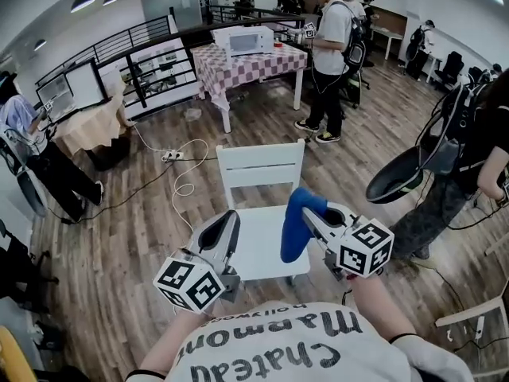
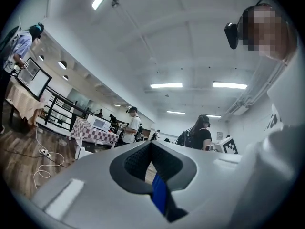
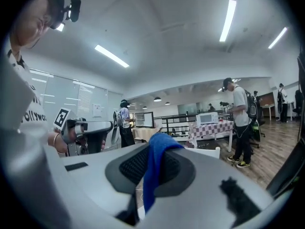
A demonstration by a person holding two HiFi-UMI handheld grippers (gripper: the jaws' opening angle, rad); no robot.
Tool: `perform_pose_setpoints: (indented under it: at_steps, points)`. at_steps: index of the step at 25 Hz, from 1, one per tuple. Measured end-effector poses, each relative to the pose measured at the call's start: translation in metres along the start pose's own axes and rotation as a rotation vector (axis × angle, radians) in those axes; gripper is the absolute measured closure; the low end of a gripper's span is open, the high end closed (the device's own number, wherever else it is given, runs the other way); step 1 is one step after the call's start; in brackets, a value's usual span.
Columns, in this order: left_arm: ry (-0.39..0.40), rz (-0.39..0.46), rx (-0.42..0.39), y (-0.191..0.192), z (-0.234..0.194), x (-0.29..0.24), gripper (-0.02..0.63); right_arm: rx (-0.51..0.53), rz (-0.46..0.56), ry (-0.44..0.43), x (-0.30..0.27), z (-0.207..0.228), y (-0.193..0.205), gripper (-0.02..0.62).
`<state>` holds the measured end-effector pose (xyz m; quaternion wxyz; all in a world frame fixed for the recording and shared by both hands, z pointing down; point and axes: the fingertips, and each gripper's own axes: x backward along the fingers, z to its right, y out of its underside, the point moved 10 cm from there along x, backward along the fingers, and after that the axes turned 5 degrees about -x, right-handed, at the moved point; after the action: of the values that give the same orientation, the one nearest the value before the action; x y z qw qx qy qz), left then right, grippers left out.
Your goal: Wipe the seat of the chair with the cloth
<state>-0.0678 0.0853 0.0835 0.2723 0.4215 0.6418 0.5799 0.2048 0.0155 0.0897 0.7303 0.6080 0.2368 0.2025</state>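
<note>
Head view: blue cloth [image 1: 296, 228] droops limp, clamped in right gripper [image 1: 312, 216] over white chair [image 1: 260, 249]; left gripper [image 1: 230, 220] closed, empty

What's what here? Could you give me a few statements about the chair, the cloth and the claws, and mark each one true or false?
1. The chair is white. True.
2. The right claw grips a blue cloth. True.
3. The cloth lies spread flat on the chair. False: it dangles from the right claw.
4. A microwave stands on the chair. False: the microwave stands on the checked table farther back in the room.
</note>
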Motion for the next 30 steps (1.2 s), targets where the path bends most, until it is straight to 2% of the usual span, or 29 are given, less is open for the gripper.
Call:
perform_pose_setpoints:
  at_steps: [3, 6, 14, 18, 23, 30]
  points:
    - [-0.033, -0.027, 0.029, 0.013, 0.020, -0.003, 0.600, 0.008, -0.021, -0.029, 0.014, 0.008, -0.004, 0.561]
    - [-0.034, -0.049, 0.023, 0.021, 0.037, -0.009, 0.600, -0.003, -0.017, -0.044, 0.031, 0.016, -0.005, 0.561]
    - [-0.111, -0.056, 0.038, 0.031, 0.058, -0.001, 0.600, -0.022, -0.050, -0.047, 0.055, 0.024, 0.012, 0.561]
    - [-0.123, -0.060, 0.049, 0.038, 0.070, 0.005, 0.600, -0.034, -0.064, -0.038, 0.069, 0.027, 0.021, 0.561]
    - [-0.136, -0.070, 0.073, 0.040, 0.072, 0.017, 0.600, -0.011, -0.084, -0.035, 0.071, 0.019, 0.024, 0.561]
    - [-0.169, -0.073, 0.064, 0.047, 0.076, 0.022, 0.600, -0.012, -0.087, -0.040, 0.077, 0.023, 0.029, 0.561]
